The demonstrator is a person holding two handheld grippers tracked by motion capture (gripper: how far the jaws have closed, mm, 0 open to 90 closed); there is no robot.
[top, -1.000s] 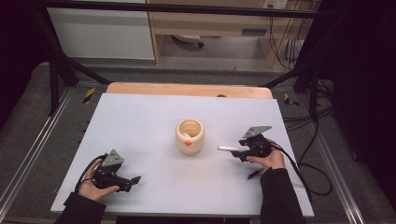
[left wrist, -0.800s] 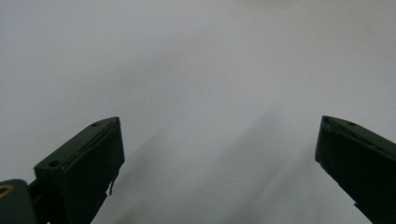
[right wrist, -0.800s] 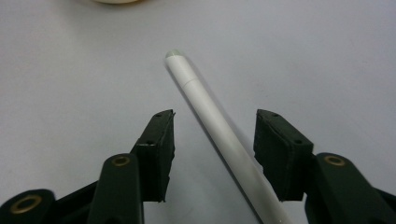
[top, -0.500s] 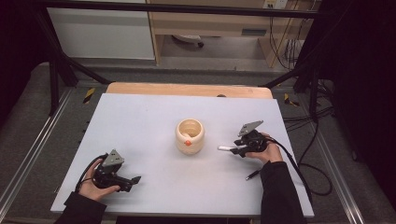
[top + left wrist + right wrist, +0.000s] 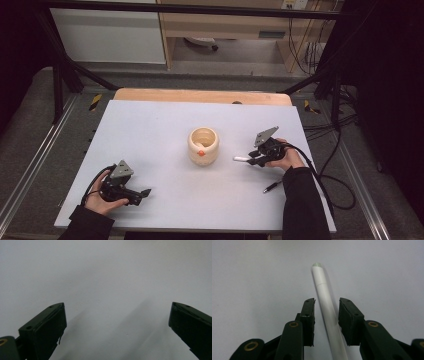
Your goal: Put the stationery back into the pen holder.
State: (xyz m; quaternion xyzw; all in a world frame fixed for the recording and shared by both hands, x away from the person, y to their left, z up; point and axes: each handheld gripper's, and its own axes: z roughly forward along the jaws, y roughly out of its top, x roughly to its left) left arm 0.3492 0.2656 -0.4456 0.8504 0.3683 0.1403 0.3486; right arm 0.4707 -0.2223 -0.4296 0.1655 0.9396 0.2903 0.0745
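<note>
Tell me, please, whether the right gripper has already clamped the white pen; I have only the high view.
Observer: Not yet. In the right gripper view, the white pen lies between the jaws of the right gripper. The jaws have just been closing, but a gap remains on each side.
Operator: Thank you. Which end of the pen points away from the gripper?
Observer: The end with a pale green tip.
Operator: And is the left gripper holding anything?
Observer: No. In the left gripper view, the jaws of the left gripper stand wide apart, with bare table between them.
</note>
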